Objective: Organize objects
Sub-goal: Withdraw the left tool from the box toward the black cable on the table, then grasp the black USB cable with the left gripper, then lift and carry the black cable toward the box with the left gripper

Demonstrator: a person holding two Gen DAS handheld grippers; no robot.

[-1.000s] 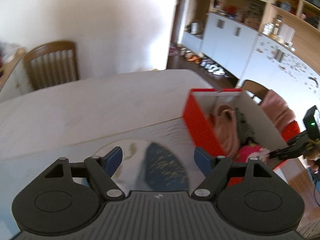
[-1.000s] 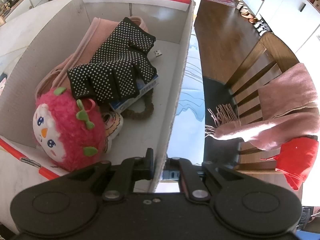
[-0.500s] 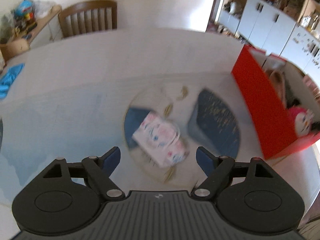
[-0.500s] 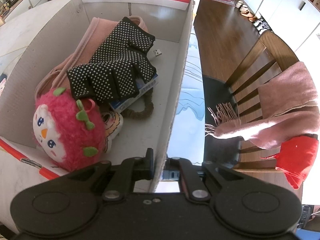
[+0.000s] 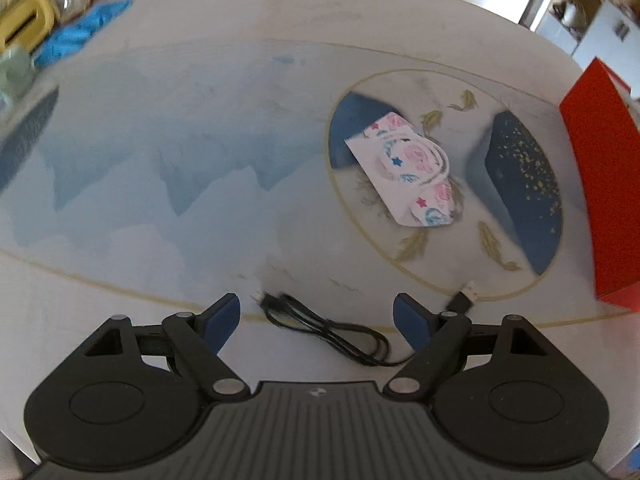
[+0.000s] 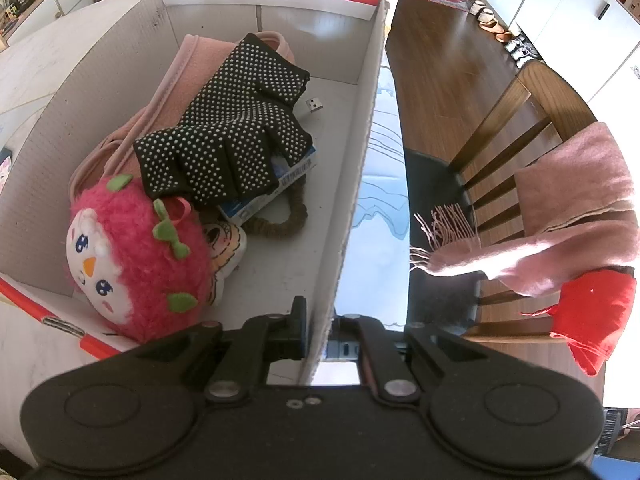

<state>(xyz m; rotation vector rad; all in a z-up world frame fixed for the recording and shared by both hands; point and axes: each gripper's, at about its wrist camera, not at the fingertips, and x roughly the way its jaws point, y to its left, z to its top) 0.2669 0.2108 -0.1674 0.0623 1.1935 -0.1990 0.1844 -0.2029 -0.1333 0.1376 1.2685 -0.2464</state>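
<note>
My left gripper (image 5: 317,316) is open above the table, its jaws either side of a coiled black USB cable (image 5: 328,330) lying on the cloth. A flower-print face mask (image 5: 406,170) lies further off on the table. The red cardboard box (image 5: 600,176) stands at the right. My right gripper (image 6: 320,328) is shut on the box's right wall (image 6: 362,152). Inside the box are a pink plush toy (image 6: 132,256), a black dotted glove (image 6: 236,128), a pink cloth (image 6: 188,76), a blue-white packet (image 6: 268,196) and a small USB plug (image 6: 315,104).
A patterned blue and white cloth (image 5: 160,152) covers the round table. A blue rag (image 5: 80,36) and a yellow item (image 5: 24,24) lie at its far left edge. A wooden chair (image 6: 520,128) draped with a pink scarf (image 6: 568,220) and a red cloth (image 6: 596,316) stands right of the box.
My left gripper has tilted down and swung left from the box, bringing first the mask and then the black cable into view. My right gripper has kept its hold on the box wall.
</note>
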